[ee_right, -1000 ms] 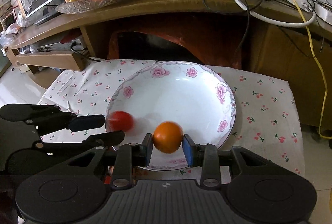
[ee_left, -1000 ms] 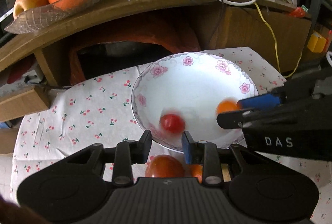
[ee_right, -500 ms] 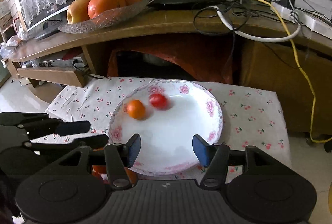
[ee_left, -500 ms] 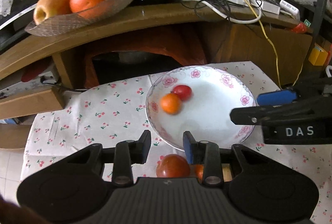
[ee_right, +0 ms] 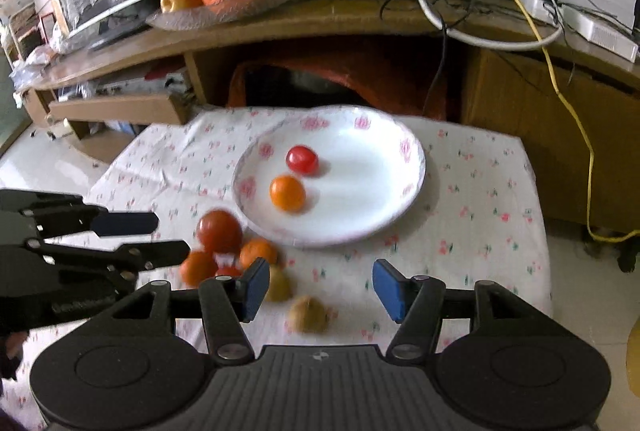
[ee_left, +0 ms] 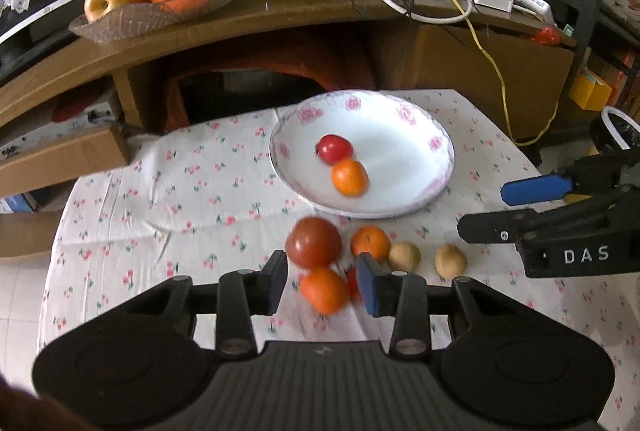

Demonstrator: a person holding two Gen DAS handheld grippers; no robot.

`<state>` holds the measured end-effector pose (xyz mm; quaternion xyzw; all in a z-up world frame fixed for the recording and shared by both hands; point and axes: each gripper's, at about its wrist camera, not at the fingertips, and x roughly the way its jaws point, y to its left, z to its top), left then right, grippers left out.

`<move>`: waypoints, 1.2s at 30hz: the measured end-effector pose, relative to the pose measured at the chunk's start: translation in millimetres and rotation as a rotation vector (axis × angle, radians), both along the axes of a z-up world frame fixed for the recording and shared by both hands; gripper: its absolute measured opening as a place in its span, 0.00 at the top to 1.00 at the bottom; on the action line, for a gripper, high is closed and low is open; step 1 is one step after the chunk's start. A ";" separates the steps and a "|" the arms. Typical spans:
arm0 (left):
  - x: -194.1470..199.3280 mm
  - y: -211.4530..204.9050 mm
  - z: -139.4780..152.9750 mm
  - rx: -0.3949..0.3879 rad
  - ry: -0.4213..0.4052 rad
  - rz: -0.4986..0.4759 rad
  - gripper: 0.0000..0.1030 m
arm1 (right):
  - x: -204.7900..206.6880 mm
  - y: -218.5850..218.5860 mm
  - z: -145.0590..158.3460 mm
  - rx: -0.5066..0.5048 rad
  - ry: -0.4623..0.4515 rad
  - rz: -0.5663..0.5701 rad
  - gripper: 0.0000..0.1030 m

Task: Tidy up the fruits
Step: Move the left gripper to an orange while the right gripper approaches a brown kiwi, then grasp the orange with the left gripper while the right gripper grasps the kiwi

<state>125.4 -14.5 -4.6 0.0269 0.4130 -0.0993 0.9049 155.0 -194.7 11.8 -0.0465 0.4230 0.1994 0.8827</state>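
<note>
A white flowered plate on the cloth-covered table holds a small red tomato and a small orange. In front of the plate lie a big tomato, two oranges, and two brown fruits. My left gripper is open and empty above the front orange. My right gripper is open and empty above a brown fruit.
A glass dish with large oranges and apples sits on the wooden shelf behind the table. Cables and a power strip lie on the shelf at right. A cardboard box stands left of the table.
Both grippers have pulled back and up from the plate. The right gripper let go of the small orange, which now lies in the plate beside the red tomato.
</note>
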 end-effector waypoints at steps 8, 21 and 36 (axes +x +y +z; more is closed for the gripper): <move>-20.4 -0.2 -2.9 -0.005 0.018 -0.006 0.57 | -16.2 3.7 -7.0 -0.028 0.017 0.033 0.44; -11.6 -6.6 -26.2 0.058 0.004 -0.085 0.54 | -4.1 17.5 -32.1 -0.082 0.036 0.093 0.43; 13.0 -5.2 -52.2 0.058 0.008 -0.091 0.53 | 7.9 20.1 -46.4 -0.091 0.040 0.123 0.59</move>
